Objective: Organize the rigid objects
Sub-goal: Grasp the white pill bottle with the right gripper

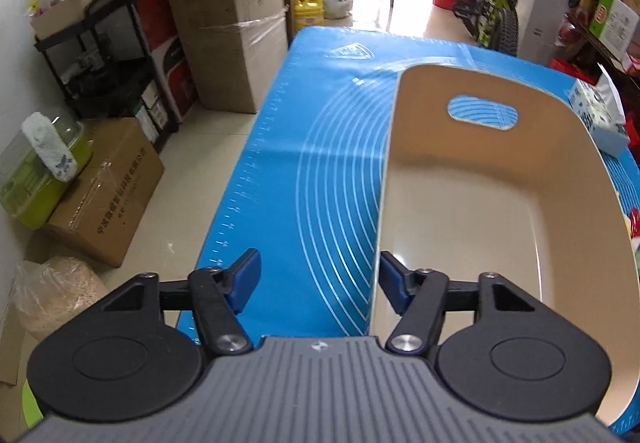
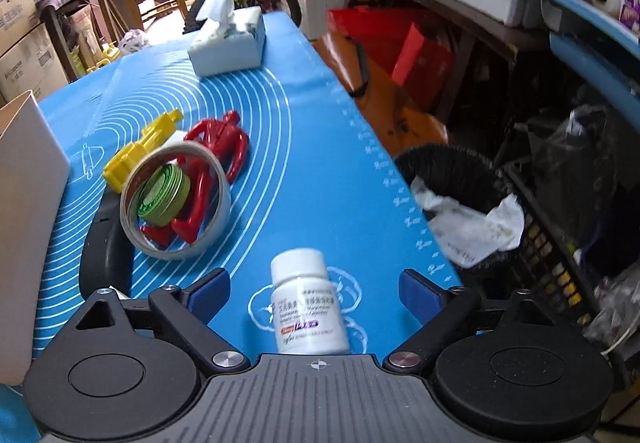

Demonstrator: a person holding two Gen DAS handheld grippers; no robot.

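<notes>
Since the white pill bottle point(image 2: 307, 303) stands between its spread, untouching fingers, the right gripper point(image 2: 314, 293) looks set to grab; the left gripper point(image 1: 318, 281), open, straddles the empty beige bin's point(image 1: 460, 179) wall, perhaps to steady it.

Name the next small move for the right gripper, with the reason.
Probably ease the right gripper a little further down and close it on the white pill bottle. The bottle stands upright on the blue mat between the open jaws, with clear gaps to both pads, and the beige bin is empty, ready for it.
</notes>
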